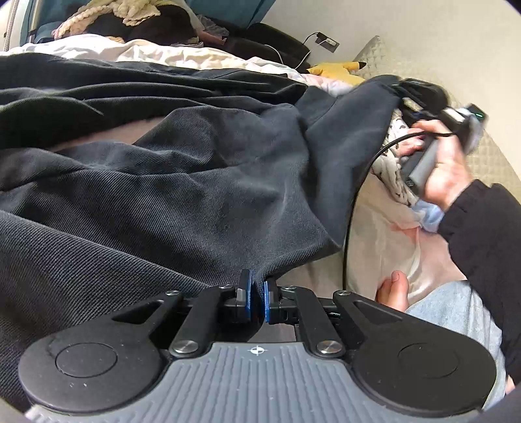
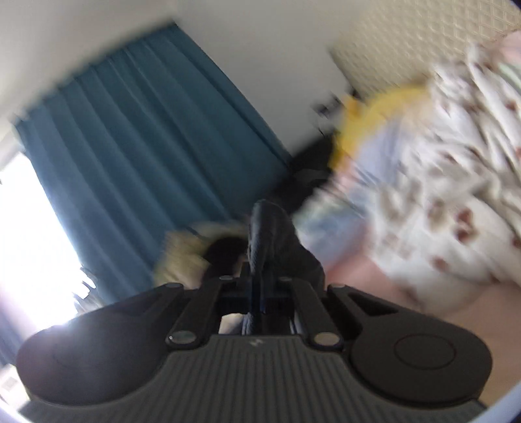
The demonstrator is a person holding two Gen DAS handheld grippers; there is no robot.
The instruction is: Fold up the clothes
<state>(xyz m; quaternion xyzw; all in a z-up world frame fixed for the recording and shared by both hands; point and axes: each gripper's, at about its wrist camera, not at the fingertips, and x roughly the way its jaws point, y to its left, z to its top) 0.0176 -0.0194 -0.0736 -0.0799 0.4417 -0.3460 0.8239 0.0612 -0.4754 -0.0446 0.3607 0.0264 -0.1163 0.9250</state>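
A dark charcoal garment (image 1: 182,182) lies spread and rumpled over the bed. My left gripper (image 1: 258,286) is shut on its near hem, the cloth pinched between the blue pads. My right gripper (image 1: 420,91) shows in the left wrist view at the far right, held in a hand, gripping another corner of the same garment and lifting it. In the blurred right wrist view, my right gripper (image 2: 259,283) is shut on a bunched fold of the dark garment (image 2: 270,234).
A pale pink sheet (image 1: 384,234) and a patterned white duvet (image 2: 439,201) cover the bed. A yellow plush toy (image 1: 338,70) lies near the quilted headboard (image 1: 384,55). A clothes pile (image 1: 130,19) sits at the back. A teal curtain (image 2: 146,136) hangs by a bright window.
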